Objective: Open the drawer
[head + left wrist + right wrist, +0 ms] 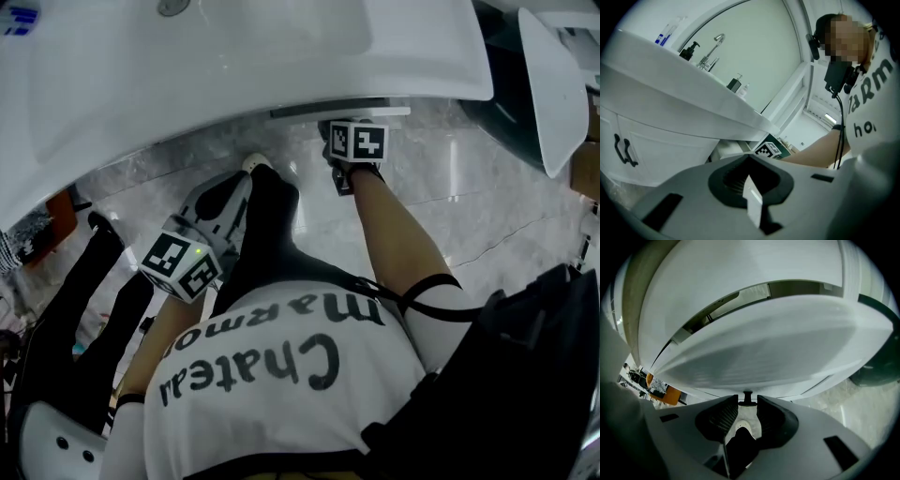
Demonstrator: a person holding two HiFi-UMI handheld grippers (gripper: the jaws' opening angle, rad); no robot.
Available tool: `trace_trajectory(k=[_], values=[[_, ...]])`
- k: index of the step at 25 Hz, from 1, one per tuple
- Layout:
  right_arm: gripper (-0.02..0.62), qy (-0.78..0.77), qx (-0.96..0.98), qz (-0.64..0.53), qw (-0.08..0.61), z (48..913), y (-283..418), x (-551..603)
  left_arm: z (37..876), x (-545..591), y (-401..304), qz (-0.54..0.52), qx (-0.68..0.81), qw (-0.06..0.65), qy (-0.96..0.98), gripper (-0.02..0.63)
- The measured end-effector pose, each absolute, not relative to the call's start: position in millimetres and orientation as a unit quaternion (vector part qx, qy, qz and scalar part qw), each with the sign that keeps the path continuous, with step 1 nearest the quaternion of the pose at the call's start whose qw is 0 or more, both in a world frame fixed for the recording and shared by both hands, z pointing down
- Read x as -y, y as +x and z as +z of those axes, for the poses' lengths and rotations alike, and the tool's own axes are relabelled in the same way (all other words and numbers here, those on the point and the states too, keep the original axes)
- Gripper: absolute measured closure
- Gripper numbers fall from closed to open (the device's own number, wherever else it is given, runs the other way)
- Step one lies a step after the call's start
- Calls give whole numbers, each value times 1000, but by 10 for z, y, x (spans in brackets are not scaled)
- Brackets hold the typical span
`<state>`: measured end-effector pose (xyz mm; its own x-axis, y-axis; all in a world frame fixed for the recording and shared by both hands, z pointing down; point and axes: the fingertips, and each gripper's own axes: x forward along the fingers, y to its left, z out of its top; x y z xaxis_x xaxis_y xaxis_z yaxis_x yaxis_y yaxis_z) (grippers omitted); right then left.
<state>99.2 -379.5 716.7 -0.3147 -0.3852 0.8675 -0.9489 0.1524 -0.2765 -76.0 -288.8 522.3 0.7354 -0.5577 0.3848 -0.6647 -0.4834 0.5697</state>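
Note:
A white drawer (339, 112) juts a little from under the white sink counter (281, 56). In the right gripper view its pale front (764, 348) fills the picture, with a dark slit above it. My right gripper (747, 402) points steeply down at the small dark drawer handle (747, 397), which fills the narrow gap between the two pads. In the head view only the gripper's marker cube (356, 141) shows at the drawer edge. My left gripper (234, 187) hangs lower left, away from the drawer, shut with nothing in it (747, 161).
A cabinet door with a black handle (623, 151) stands left of the drawer under the counter. A faucet (715, 49) and bottles (689, 49) sit on the counter. The marble floor (487, 216) lies below, with a white fixture (553, 84) at the right. The person's leg (272, 211) is between the grippers.

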Motion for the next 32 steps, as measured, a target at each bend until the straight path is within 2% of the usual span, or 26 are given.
trace_trajectory(k=[7,32], values=[[463,470,680,439,351,7210,1067,3506,5140,2800,-703,78,356,350,863,604],[465,477,656,450,374,7245,1179,3017,5179,2288,-718,85,353,353,862,604]])
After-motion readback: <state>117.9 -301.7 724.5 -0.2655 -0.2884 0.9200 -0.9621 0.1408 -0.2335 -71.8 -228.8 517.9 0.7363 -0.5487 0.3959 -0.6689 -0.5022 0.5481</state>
